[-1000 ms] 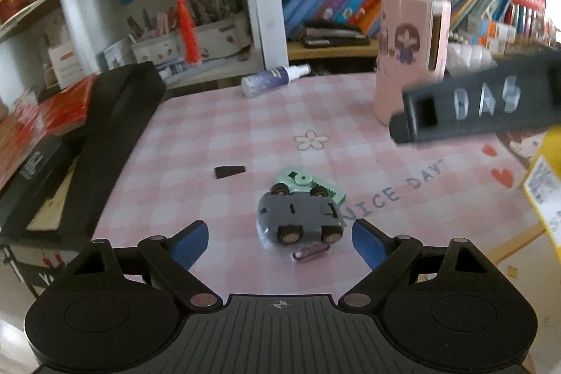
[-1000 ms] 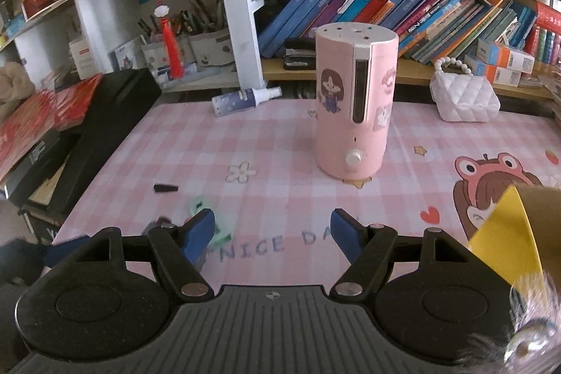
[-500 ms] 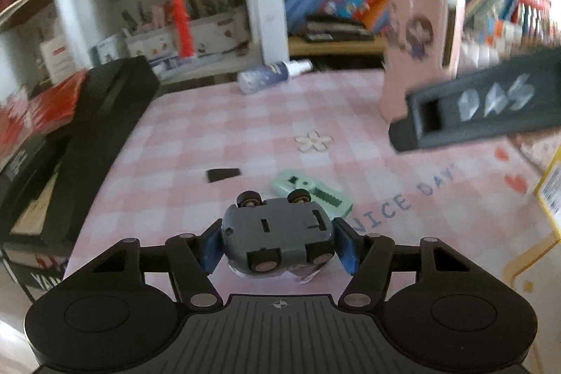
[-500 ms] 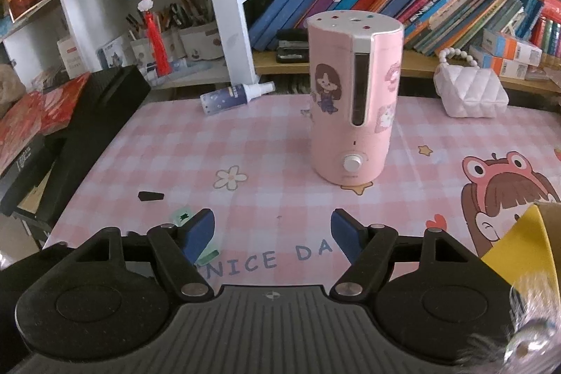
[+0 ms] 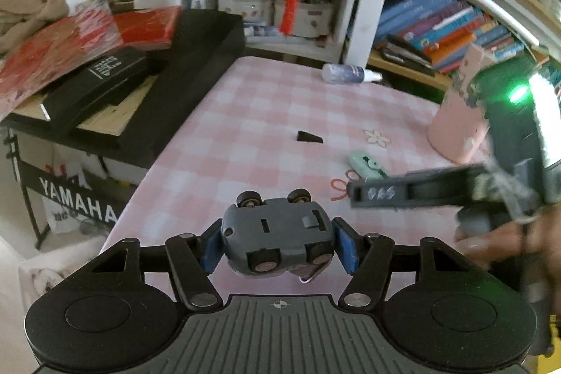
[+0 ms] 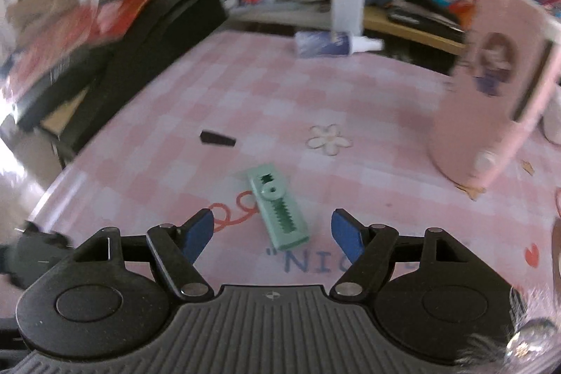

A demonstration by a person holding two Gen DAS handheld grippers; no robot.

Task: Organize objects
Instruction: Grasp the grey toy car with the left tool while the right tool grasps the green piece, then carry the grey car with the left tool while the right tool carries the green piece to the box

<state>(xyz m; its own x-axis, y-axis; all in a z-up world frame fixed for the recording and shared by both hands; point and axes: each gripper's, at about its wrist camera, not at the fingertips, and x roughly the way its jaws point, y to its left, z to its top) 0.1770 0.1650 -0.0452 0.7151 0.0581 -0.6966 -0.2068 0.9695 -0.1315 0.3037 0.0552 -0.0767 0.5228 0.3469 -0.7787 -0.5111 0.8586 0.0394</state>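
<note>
Grey plastic toy car [image 5: 277, 239], belly-up, is pinched between the left gripper [image 5: 277, 242] jaws; right gripper [image 6: 271, 230] jaws hang wide apart, mint-green plastic rectangular piece [image 6: 278, 211] on the bench [image 6: 368, 114] between them.

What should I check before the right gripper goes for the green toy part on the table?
1. Right gripper open, nothing between its fingers: ok.
2. Green toy part lies flat on the pink checked tablecloth, just ahead, roughly centred: ok.
3. Part angled to the fingers, may need a wrist roll: not ok.
4. Left gripper shut on the grey toy car, upside down, wheels up: ok.
5. Pink humidifier stands well clear to the right: ok.
6. Picture sharpness for aiming: not ok, blurred.
</note>
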